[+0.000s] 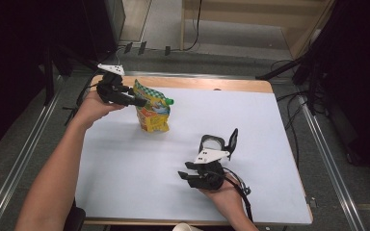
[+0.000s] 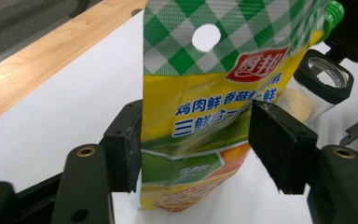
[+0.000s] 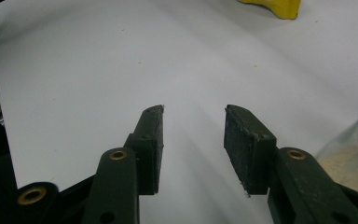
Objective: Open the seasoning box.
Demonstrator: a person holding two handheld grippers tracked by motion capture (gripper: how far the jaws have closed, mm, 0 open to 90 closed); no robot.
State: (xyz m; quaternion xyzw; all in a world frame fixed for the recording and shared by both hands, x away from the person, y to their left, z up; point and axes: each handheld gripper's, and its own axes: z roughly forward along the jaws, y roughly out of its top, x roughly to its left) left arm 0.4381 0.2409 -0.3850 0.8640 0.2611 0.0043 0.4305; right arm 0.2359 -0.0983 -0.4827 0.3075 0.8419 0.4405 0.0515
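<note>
A yellow pouch (image 1: 152, 111) with a green-checked top and a green spout cap (image 2: 334, 11) stands tilted on the white table (image 1: 270, 125) at the back left. My left gripper (image 1: 136, 100) holds it from the left. In the left gripper view the pouch (image 2: 200, 121) fills the wide gap between the two pads, and both of its side edges touch them. Near the front edge, my right gripper (image 1: 185, 169) is open over bare table, its pads (image 3: 151, 144) holding nothing. A clear jar (image 1: 213, 143) with a raised black flip lid sits just beyond it.
The jar (image 2: 317, 88) holds pale powder and also appears at the edge of the right gripper view (image 3: 349, 163). A wooden strip (image 1: 197, 83) runs along the table's far edge. Metal rails (image 1: 327, 159) flank the table. Black stands and cables lie on the floor behind.
</note>
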